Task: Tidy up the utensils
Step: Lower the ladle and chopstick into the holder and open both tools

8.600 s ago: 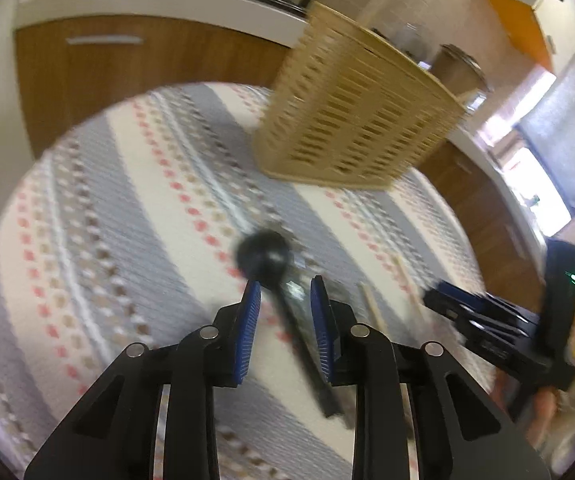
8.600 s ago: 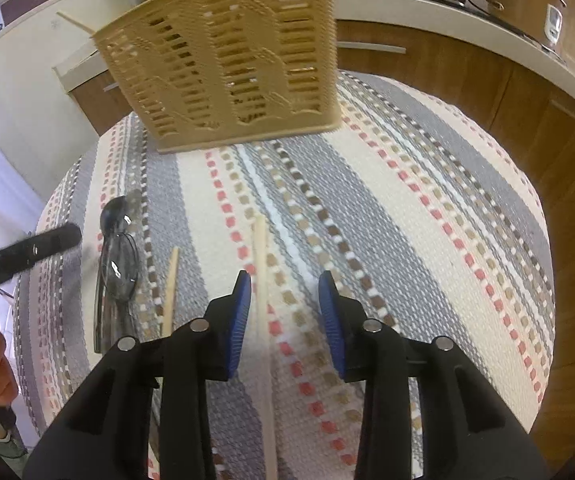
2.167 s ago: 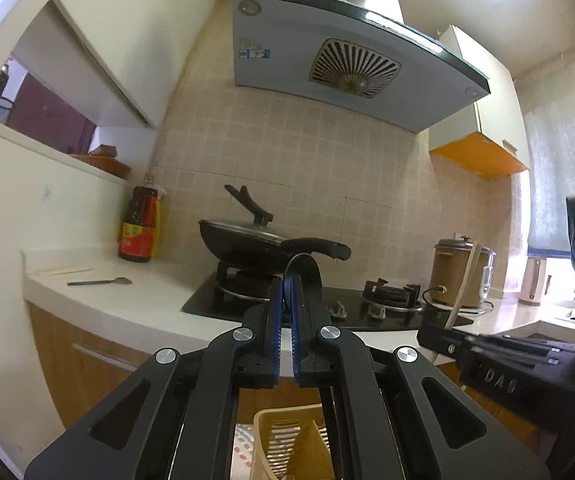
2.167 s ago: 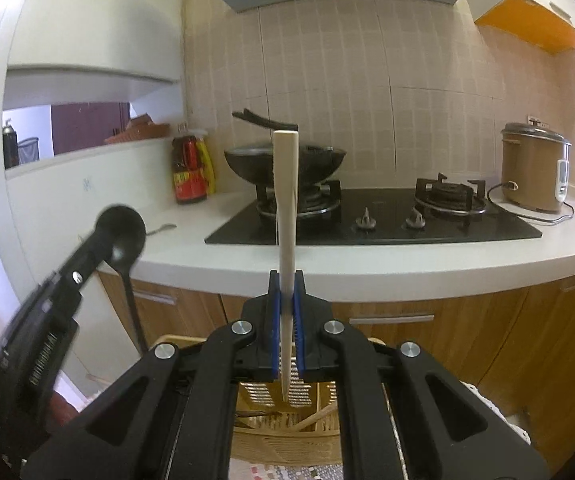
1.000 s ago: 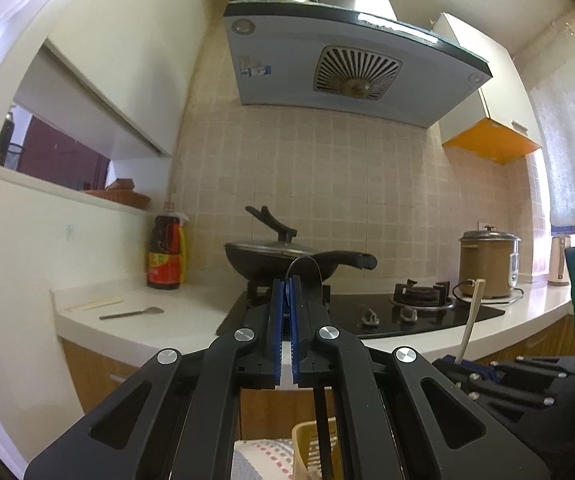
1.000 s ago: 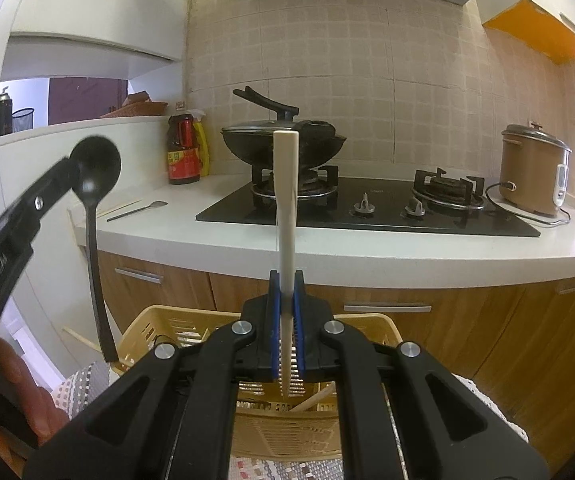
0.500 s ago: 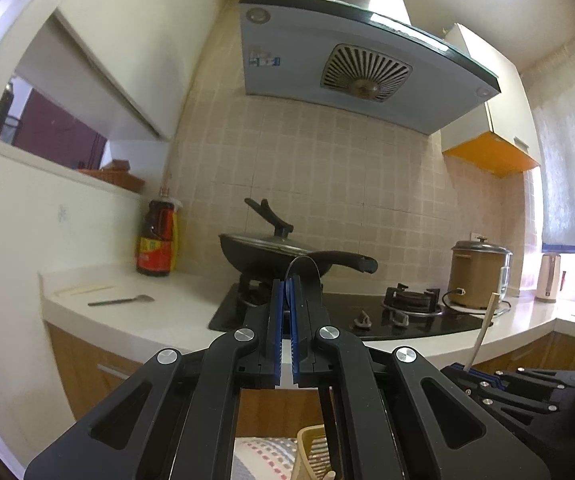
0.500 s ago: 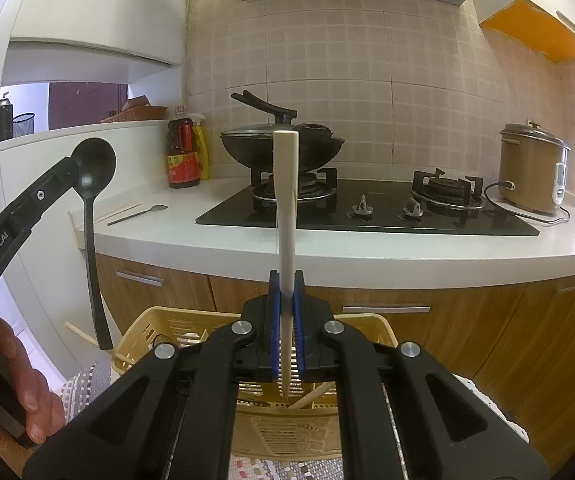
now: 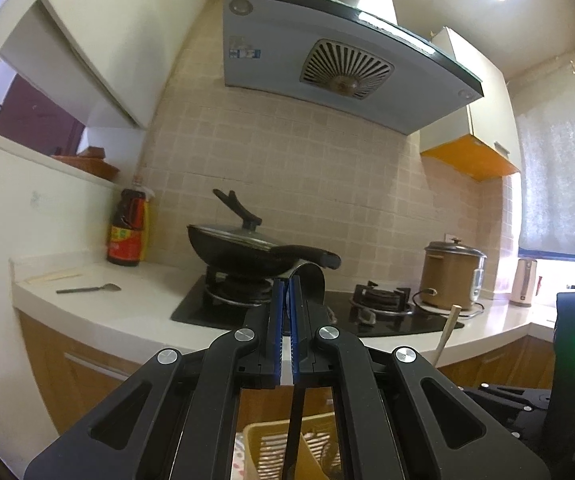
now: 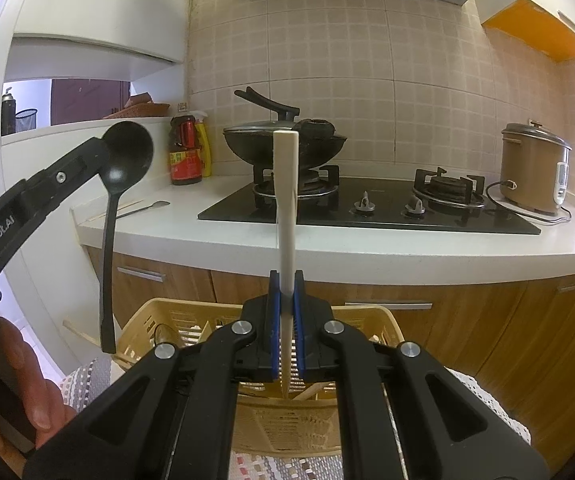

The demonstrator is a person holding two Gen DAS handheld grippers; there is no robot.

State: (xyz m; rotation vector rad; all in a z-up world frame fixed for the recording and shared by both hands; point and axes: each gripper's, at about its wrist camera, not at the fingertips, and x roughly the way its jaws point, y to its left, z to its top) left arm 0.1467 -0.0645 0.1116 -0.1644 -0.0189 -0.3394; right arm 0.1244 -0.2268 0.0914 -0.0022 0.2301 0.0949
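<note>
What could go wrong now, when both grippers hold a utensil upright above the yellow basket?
1. The left gripper pinches the black ladle only at its bowl, so the long handle may swing and miss the basket.
2. The right gripper holds the wooden chopstick low, so it might tip sideways on release.
3. The ladle handle hangs near the basket's left rim and could catch it.

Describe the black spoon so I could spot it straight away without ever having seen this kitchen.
Start at the yellow slotted basket on the striped tablecloth, in front of the white stove counter. Above its left end hangs the black spoon, its round bowl on top pinched in the left tool and its handle pointing down. Its neighbour, in the right tool, is a pale flat stick.
</note>
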